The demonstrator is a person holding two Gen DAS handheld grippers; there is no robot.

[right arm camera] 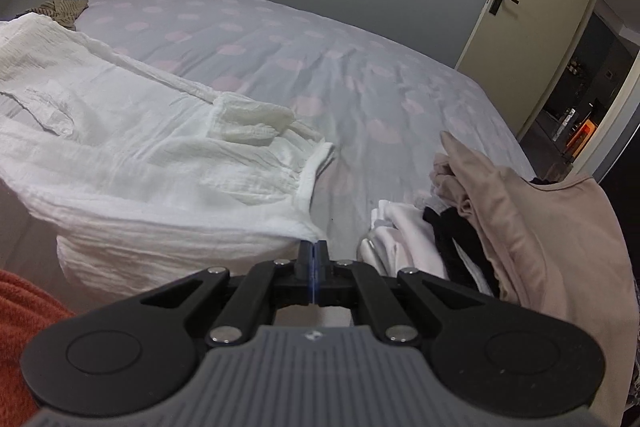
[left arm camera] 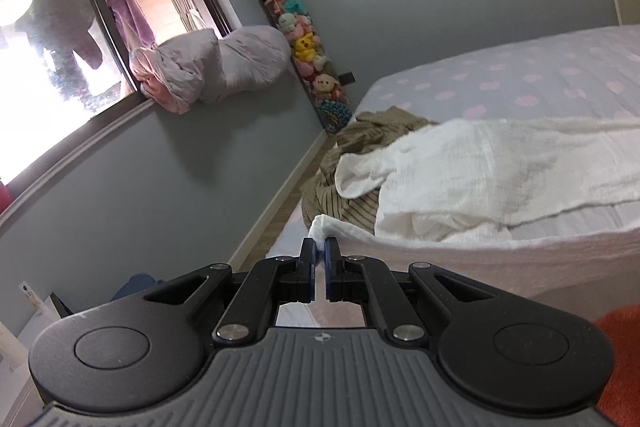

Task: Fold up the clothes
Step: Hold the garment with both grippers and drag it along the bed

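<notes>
A white crinkled garment (right arm camera: 132, 147) lies spread on the bed, its near edge hanging over the bed's front; it also shows in the left wrist view (left arm camera: 480, 171). My left gripper (left arm camera: 319, 245) is shut on the garment's near left corner. My right gripper (right arm camera: 313, 247) is shut on the garment's near right corner at the bed's front edge.
The bed (right arm camera: 320, 59) has a pale dotted sheet. A brown striped garment (left arm camera: 352, 155) lies bunched at the bed's left edge. A pile of beige, white and black clothes (right arm camera: 480, 211) sits at the right front. A grey wall and window (left arm camera: 60, 27) are left; a door (right arm camera: 520, 7) stands open at right.
</notes>
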